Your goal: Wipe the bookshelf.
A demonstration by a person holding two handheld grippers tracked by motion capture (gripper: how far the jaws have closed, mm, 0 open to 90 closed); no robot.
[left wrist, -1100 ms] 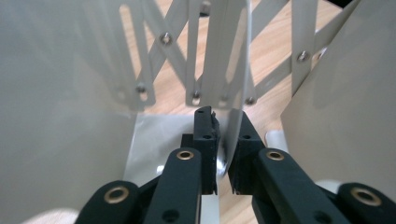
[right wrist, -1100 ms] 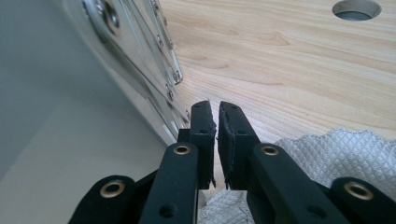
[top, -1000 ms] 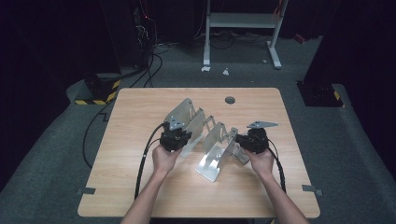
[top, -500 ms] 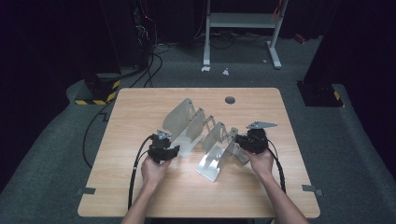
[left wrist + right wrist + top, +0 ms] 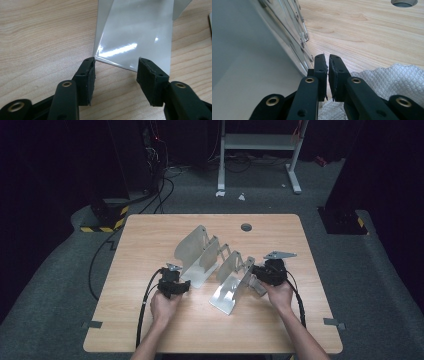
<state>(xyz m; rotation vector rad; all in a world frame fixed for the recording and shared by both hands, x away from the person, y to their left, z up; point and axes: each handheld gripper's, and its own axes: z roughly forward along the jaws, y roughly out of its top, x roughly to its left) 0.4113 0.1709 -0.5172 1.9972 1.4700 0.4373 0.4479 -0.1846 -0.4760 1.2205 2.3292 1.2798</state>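
Your left gripper [image 5: 184, 285] has just been opening, nothing between its jaws, beside the stretched-out metal file rack [image 5: 220, 265] mid-table, while your right gripper [image 5: 257, 272] looks clamped on its far end, so repositioning seems unfinished.

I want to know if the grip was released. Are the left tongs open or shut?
Open. In the left gripper view the left tongs have just been opening, with the metal rack's plate edge between the pads, untouched.
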